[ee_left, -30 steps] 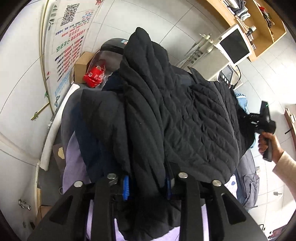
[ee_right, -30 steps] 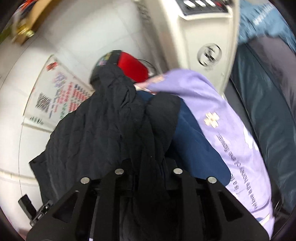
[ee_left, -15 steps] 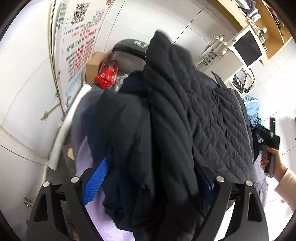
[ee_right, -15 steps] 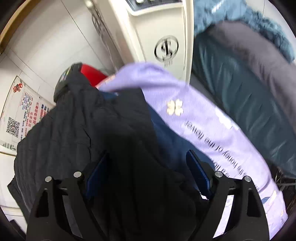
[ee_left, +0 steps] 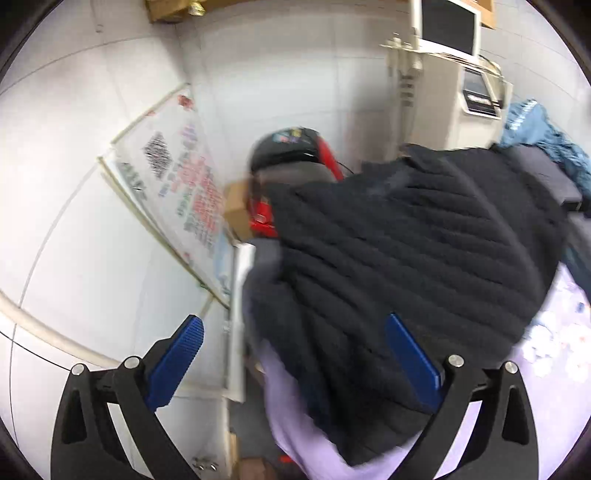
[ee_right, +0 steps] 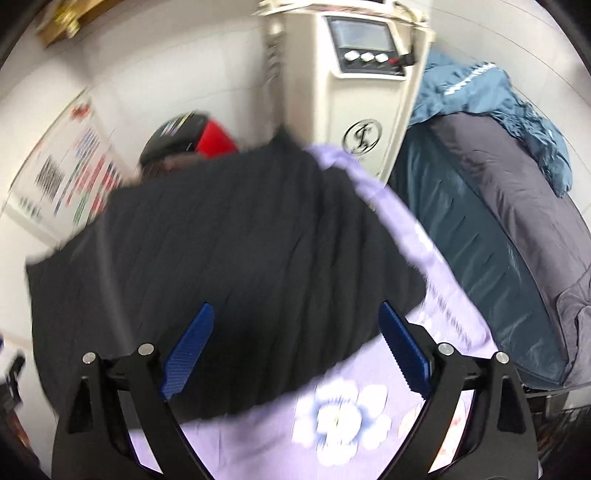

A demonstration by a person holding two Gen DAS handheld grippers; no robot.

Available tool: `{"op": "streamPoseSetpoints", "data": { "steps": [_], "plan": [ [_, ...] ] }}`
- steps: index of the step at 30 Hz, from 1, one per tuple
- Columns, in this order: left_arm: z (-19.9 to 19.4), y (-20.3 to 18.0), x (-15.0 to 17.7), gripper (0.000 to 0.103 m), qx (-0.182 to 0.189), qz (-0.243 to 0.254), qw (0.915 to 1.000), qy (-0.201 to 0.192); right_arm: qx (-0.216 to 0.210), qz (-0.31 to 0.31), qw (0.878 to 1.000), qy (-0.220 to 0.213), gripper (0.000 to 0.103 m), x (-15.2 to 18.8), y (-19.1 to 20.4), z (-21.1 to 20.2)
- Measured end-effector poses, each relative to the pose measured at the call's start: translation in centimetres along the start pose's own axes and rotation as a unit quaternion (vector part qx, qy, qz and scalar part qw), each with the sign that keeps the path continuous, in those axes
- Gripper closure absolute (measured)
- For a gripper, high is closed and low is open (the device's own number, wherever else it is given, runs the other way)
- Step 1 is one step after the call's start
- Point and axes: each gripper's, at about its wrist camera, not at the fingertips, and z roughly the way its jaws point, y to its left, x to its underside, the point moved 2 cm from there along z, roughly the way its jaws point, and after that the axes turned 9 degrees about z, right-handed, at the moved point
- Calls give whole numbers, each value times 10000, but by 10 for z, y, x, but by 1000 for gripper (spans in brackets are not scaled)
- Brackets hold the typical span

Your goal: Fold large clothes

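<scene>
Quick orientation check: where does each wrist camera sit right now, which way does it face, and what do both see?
Left wrist: on the left gripper, facing the black quilted jacket and wall poster; own open blue-padded fingers show.
Right wrist: on the right gripper, facing the jacket, purple sheet and beige machine; open fingers show.
Shared: jacket, sheet, poster, machine.

White tiled walls (ee_left: 92,110) close the room. A framed poster (ee_left: 177,206) with coloured print leans against the wall. A beige machine (ee_right: 354,85) with a screen and three buttons stands by the wall, a monitor (ee_left: 448,26) above it. A wooden shelf (ee_right: 59,18) shows at top left. A bed (ee_right: 498,240) with grey and teal bedding lies at right.
</scene>
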Motion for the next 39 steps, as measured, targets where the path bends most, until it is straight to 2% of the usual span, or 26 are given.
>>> {"op": "streamPoseSetpoints", "data": {
  "steps": [4, 7, 9, 12, 14, 17, 21, 26, 39],
  "plan": [
    [-21, -27, -5, 6, 361, 59, 9988, 336, 132, -225, 9996, 62, 12, 46, 20, -21],
    [-23, -54, -5, 6, 829, -40, 9939, 729, -172, 35, 9994, 301, 10, 76, 29, -34],
    [-24, -72, -2, 6, 901, 101, 9913, 958, -154, 118, 9992, 337, 10, 89, 34, -41],
    [-28, -92, 1, 6, 838, 344, 9915, 934, 135, 36, 9996, 235, 10, 99, 39, -49],
    [-32, -101, 1, 6, 936, 402, 9904, 933, 206, -32, 9995, 251, 10, 102, 42, -52],
    [-35, -111, -2, 6, 951, 488, 9900, 922, 63, 45, 9996, 266, 10, 99, 45, -58],
    [-39, -118, -5, 6, 389, 680, 9916, 1029, 12, 138, 9997, 212, 10, 91, 45, -64],
    [-39, -121, -10, 6, 653, 623, 9905, 1033, -10, 48, 9998, 189, 10, 86, 53, -69],
    [-31, -118, -17, 6, 676, 495, 9908, 1065, 75, -56, 9998, 150, 10, 77, 61, -66]
  ]
}}
